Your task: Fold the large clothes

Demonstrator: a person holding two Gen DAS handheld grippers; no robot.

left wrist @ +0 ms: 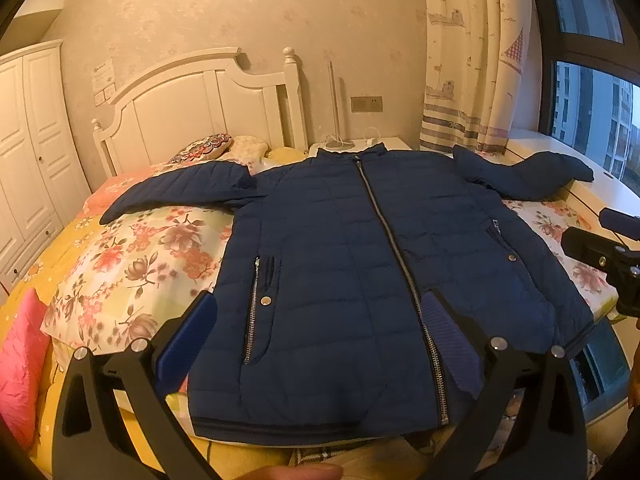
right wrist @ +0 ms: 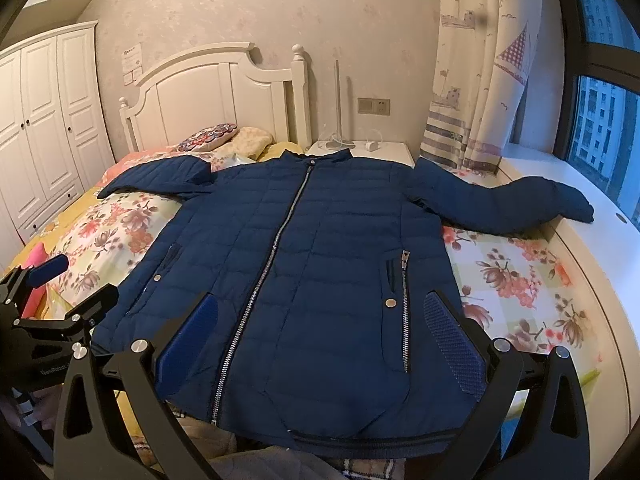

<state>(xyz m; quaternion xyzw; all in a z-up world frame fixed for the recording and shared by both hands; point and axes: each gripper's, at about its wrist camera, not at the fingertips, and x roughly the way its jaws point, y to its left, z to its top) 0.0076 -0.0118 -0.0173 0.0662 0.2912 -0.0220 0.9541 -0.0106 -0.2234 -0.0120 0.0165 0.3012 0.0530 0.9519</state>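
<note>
A navy quilted jacket [left wrist: 344,264] lies flat and zipped, front up, on the floral bedspread, both sleeves spread out sideways; it also shows in the right wrist view [right wrist: 320,272]. My left gripper [left wrist: 320,312] is open and empty, held above the jacket's lower left part near the hem. My right gripper [right wrist: 320,316] is open and empty above the lower right part. The right gripper shows at the right edge of the left wrist view [left wrist: 608,252]; the left gripper shows at the left edge of the right wrist view [right wrist: 52,300].
The bed has a white headboard [left wrist: 200,108] with pillows [left wrist: 208,148] at its head. A pink cushion [left wrist: 20,368] lies at the left. A white nightstand [right wrist: 368,150], curtain [right wrist: 476,80], window ledge [right wrist: 560,184] and wardrobe [right wrist: 44,120] surround the bed.
</note>
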